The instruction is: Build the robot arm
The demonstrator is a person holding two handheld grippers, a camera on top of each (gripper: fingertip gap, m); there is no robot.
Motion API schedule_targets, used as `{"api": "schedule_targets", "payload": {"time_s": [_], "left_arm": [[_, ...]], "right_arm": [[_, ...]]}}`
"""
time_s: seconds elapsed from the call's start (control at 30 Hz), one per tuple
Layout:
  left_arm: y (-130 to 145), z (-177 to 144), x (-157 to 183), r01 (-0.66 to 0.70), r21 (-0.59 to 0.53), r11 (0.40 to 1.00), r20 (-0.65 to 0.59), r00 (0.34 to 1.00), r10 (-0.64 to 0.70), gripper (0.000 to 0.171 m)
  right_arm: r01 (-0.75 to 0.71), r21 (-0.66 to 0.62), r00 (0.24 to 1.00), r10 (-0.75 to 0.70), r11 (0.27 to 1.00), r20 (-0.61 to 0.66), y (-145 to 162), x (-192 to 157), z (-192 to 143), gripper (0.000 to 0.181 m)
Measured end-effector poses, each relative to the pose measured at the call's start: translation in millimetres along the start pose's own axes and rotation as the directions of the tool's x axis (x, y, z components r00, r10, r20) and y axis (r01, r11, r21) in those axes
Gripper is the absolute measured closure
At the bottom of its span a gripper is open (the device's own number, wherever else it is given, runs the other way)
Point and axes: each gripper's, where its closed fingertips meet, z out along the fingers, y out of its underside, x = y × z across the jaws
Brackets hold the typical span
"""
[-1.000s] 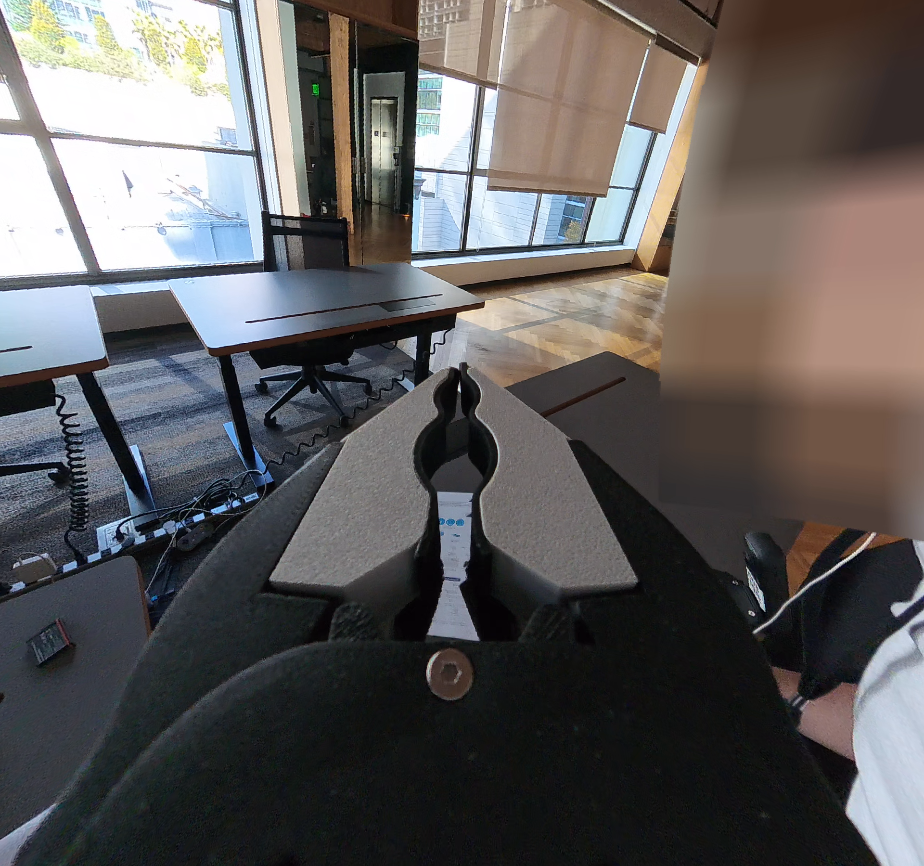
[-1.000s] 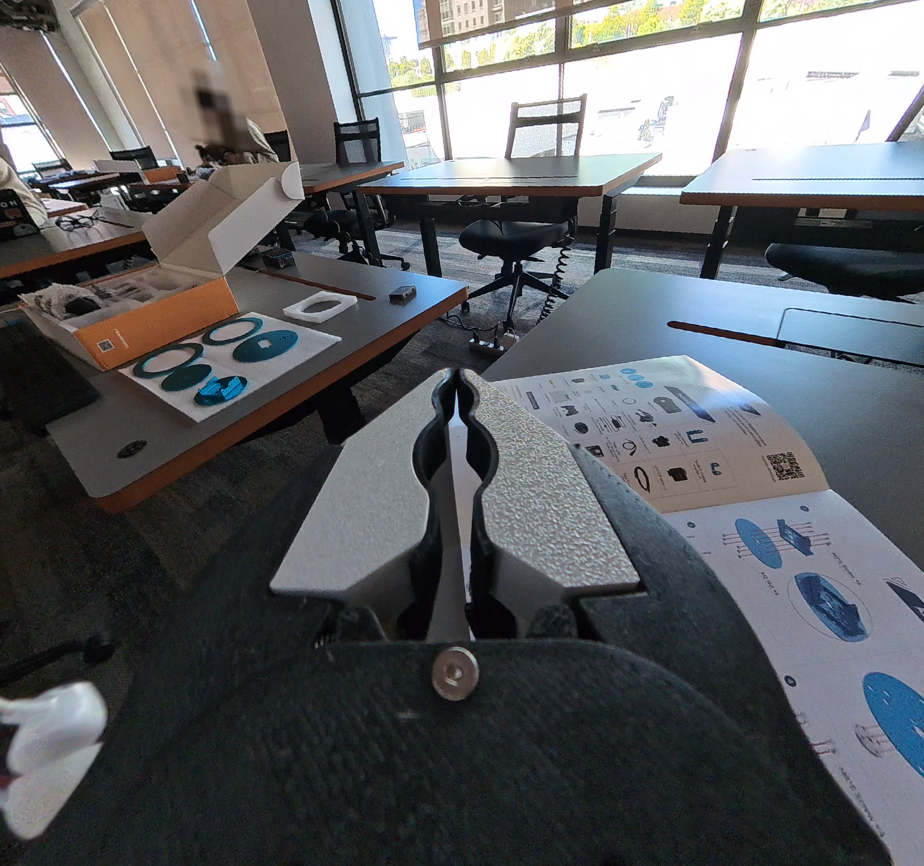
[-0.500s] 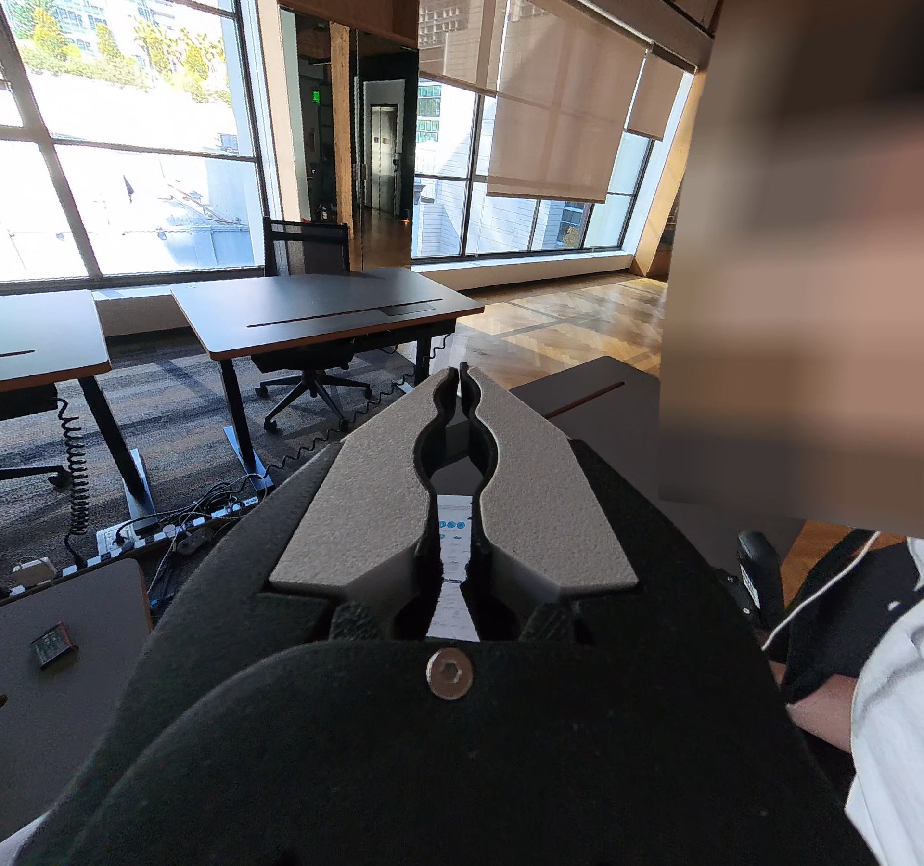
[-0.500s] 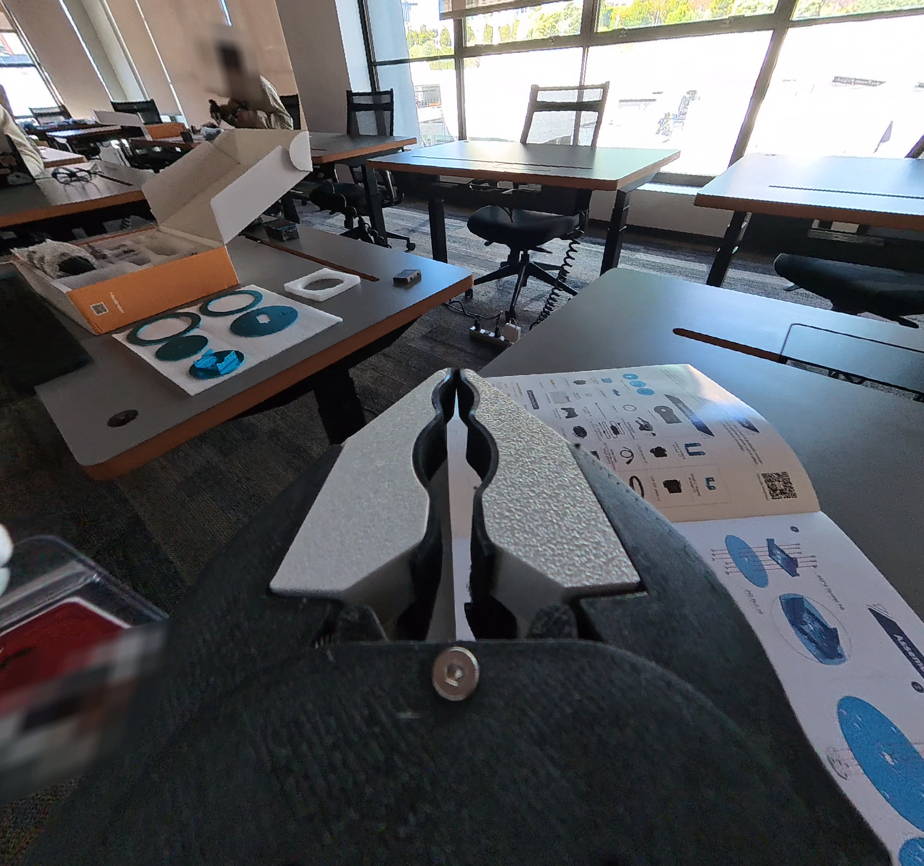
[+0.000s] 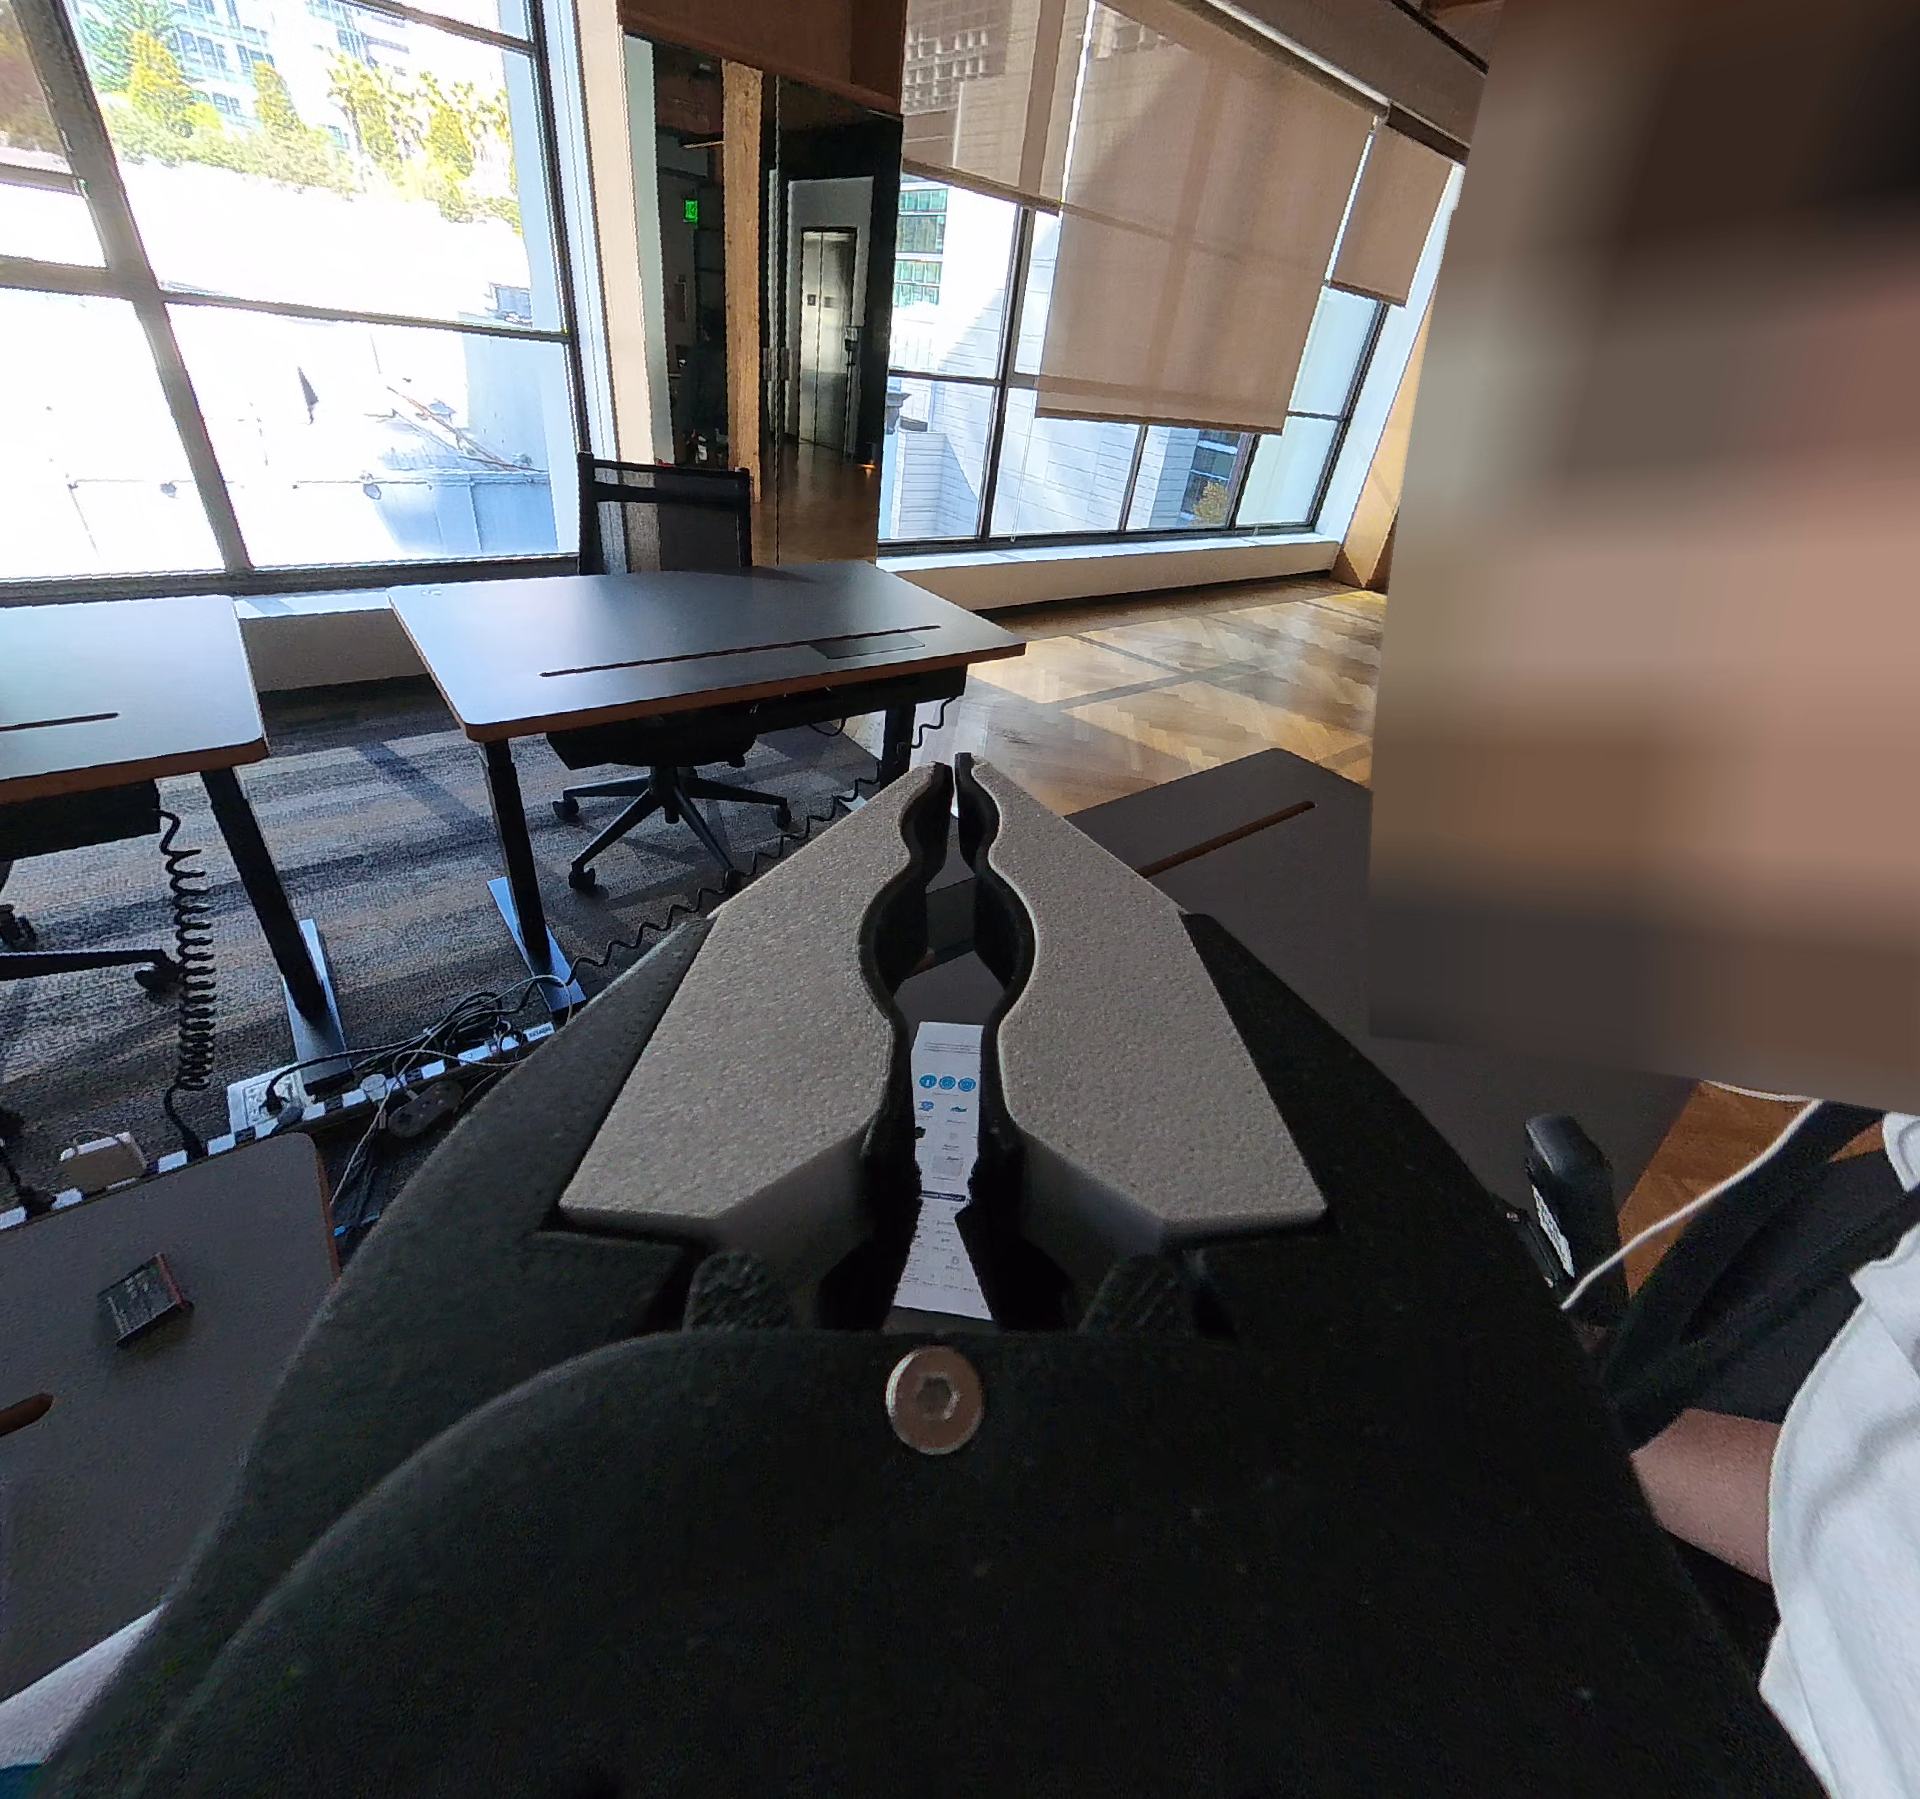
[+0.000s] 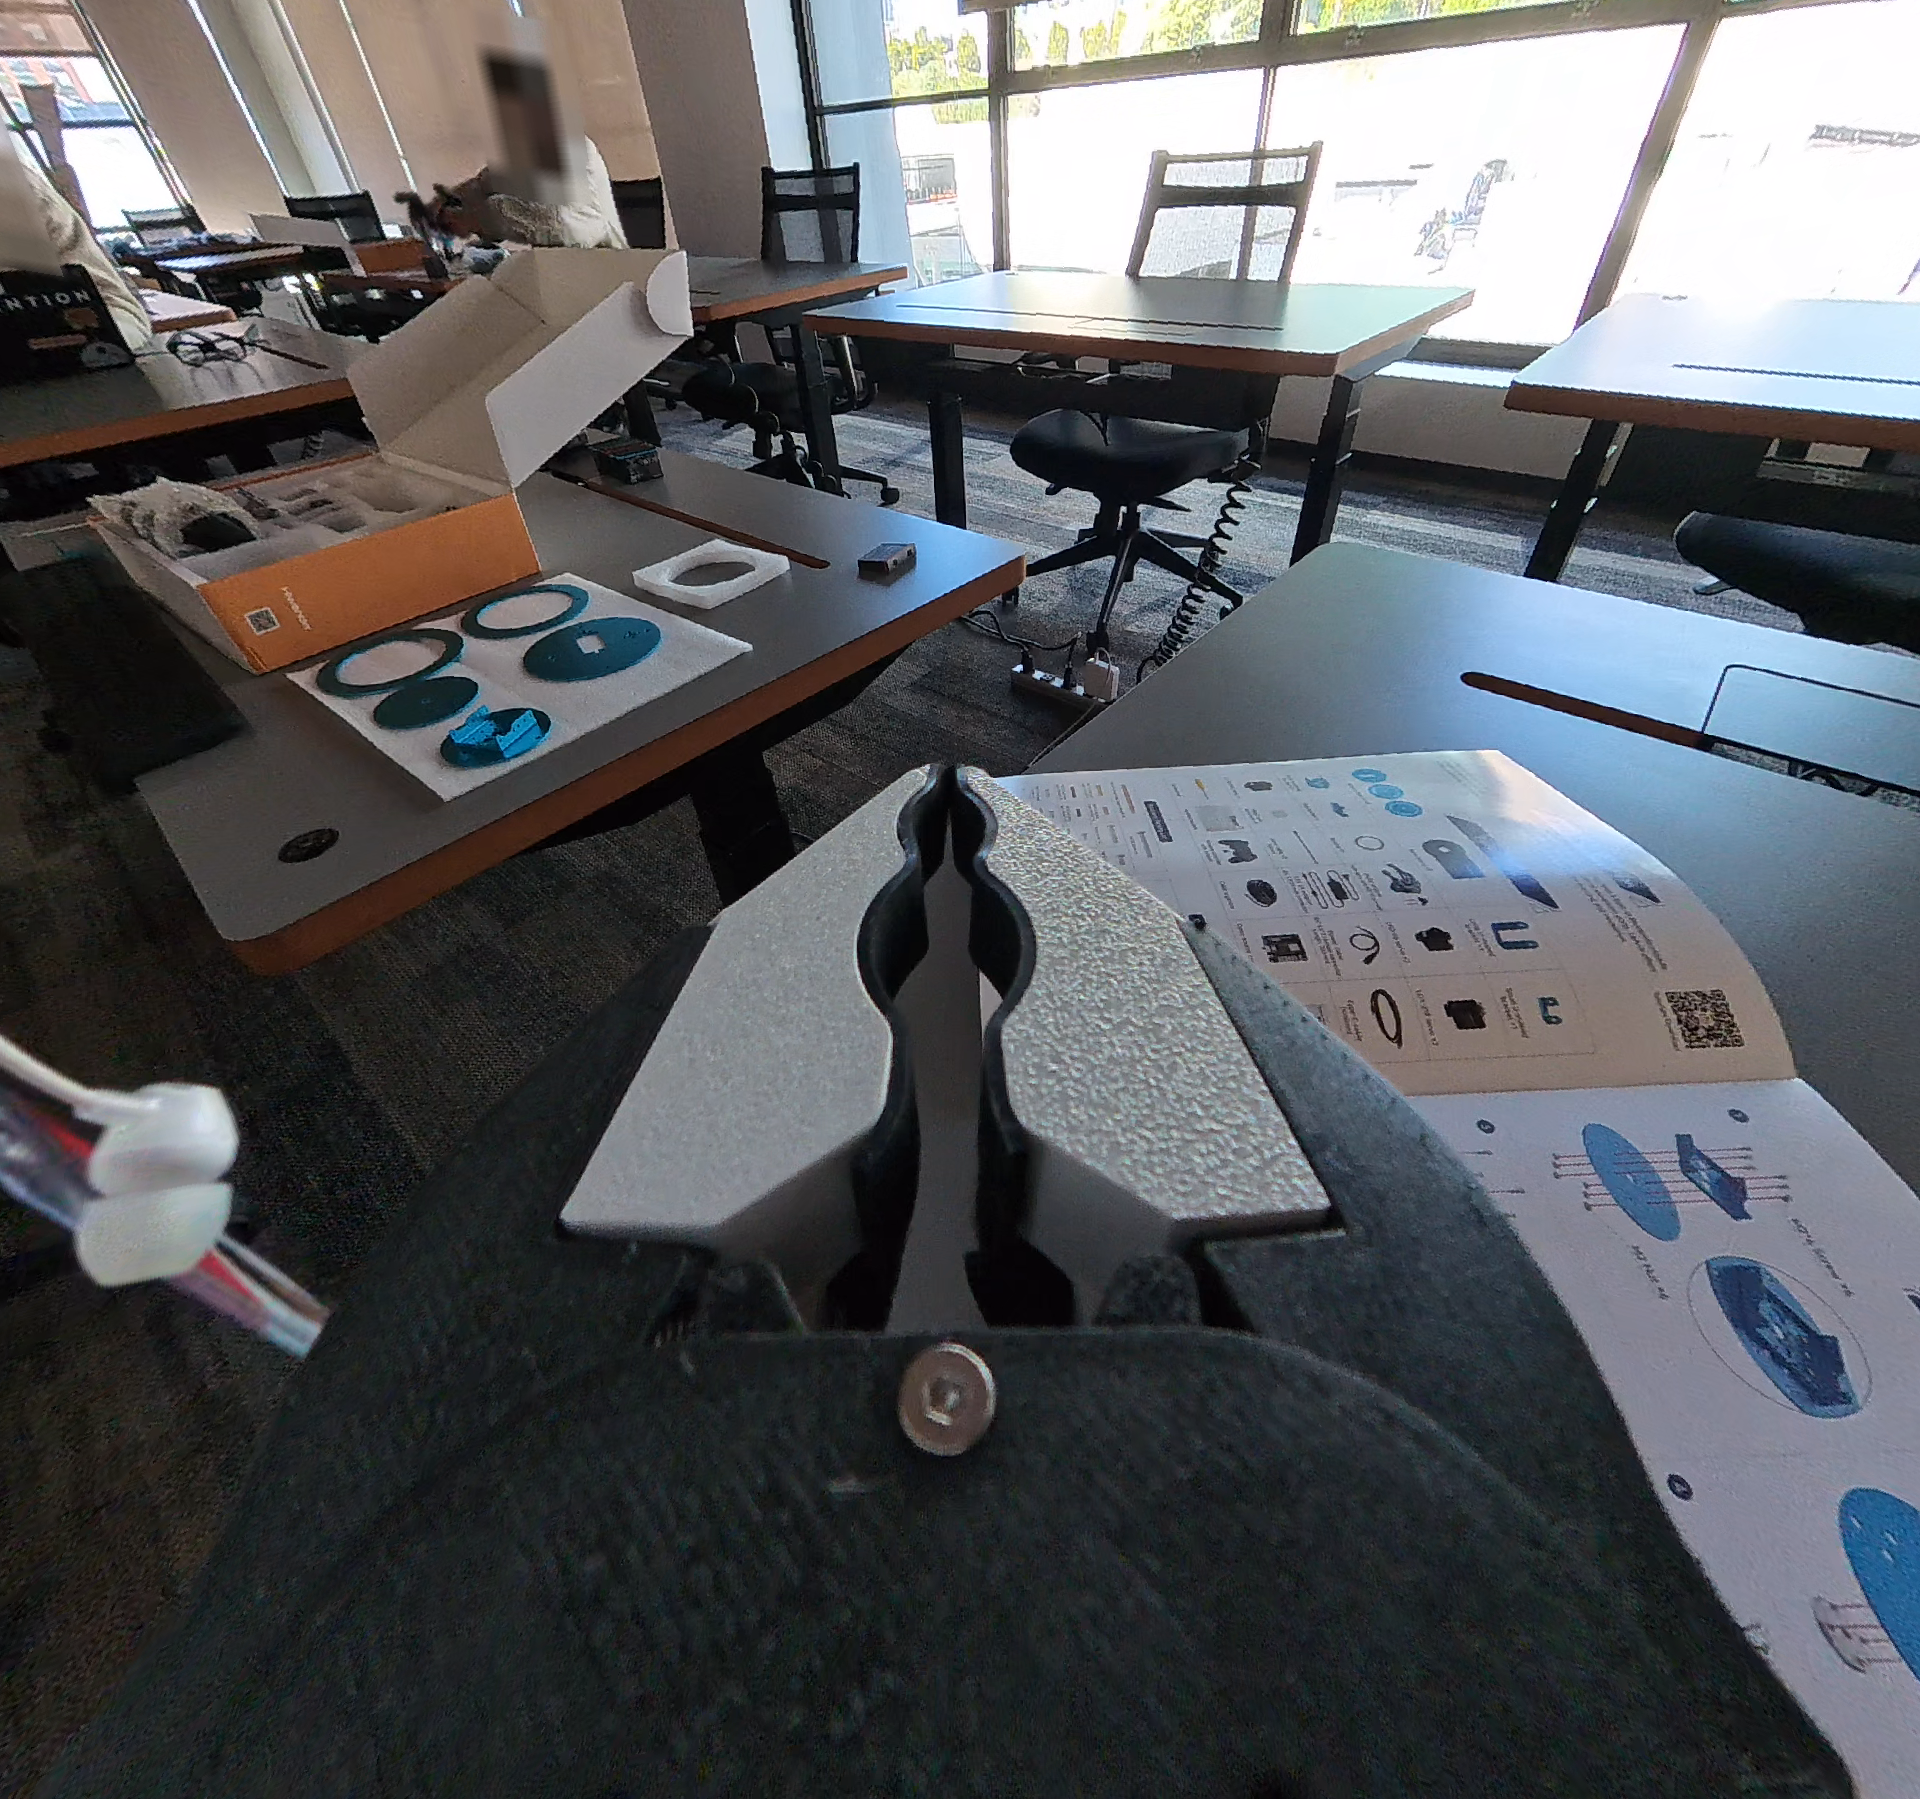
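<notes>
My left gripper [image 5: 954,775] is shut, its grey fingertips meeting in the air above a dark desk [image 5: 1268,876]. A strip of a printed leaflet [image 5: 945,1105] shows through the gap between its fingers, lying below them. My right gripper [image 6: 952,781] is also shut, over the left edge of the same leaflet [image 6: 1455,918]. The leaflet lies open on the dark desk [image 6: 1403,648] and spreads to the right, with blue part drawings. I cannot tell if either gripper touches the paper.
A person's white sleeve [image 5: 1849,1437] is close on the right. The neighbouring desk [image 6: 831,544] holds an open orange box [image 6: 364,586], a foam sheet with teal rings and discs [image 6: 488,669] and a foam frame [image 6: 712,573]. A blurred clear-and-red item [image 6: 156,1188] shows at left. Cables [image 5: 395,1084] lie on the floor. The gap from one gripper's tips to the other's is roughly 45 centimetres.
The right gripper has drifted, so the neighbouring desk sits a little nearer to centre. The blurred item at the left edge has shifted. The left gripper has barely moved. Both stayed shut.
</notes>
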Motion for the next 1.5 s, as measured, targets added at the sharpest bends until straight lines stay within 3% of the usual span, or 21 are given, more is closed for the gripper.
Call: {"api": "schedule_targets", "payload": {"time_s": [0.3,0.4,0.6,0.73,0.87,1.1,1.27,1.37,1.5], "left_arm": [[0,-1,4,0.0,0.006,1.0,0.001,1.0,0.0,0.171],[14,1,2,-0.001,-0.02,1.0,0.001,1.0,0.001,0.171],[92,42,10,-0.009,-0.135,0.991,-0.105,0.994,-0.005,0.171],[134,87,16,-0.123,-0.234,0.965,-0.207,0.976,0.074,0.171],[172,113,6,-0.242,-0.369,0.897,-0.239,0.958,0.16,0.171],[242,139,-8,-0.375,-0.531,0.76,-0.402,0.901,0.163,0.171],[299,162,-30,-0.506,-0.558,0.658,-0.489,0.841,0.231,0.171],[316,171,-35,-0.542,-0.512,0.666,-0.574,0.793,0.204,0.171],[320,185,-51,-0.561,-0.481,0.673,-0.632,0.754,0.177,0.171]], "right_arm": [[-0.001,-0.011,1.0,0.001,1.0,0.018,2,-2,-2,0.181],[-0.013,-0.027,1.0,0.013,1.0,0.028,8,-1,0,0.181],[-0.049,-0.023,0.999,0.05,0.999,0.007,2,4,2,0.181],[-0.039,-0.109,0.997,0.032,0.993,-0.069,-1,13,-17,0.181],[-0.06,-0.301,0.979,-0.002,0.952,-0.202,-4,38,-50,0.181],[-0.22,-0.437,0.875,-0.021,0.872,-0.484,-33,55,-95,0.181],[-0.37,-0.423,0.74,-0.013,0.827,-0.673,-34,47,-78,0.175],[-0.431,-0.27,0.677,0.111,0.861,-0.727,-48,35,-45,0.175],[-0.389,-0.292,0.663,0.045,0.874,-0.747,-60,29,-20,0.175]]}}
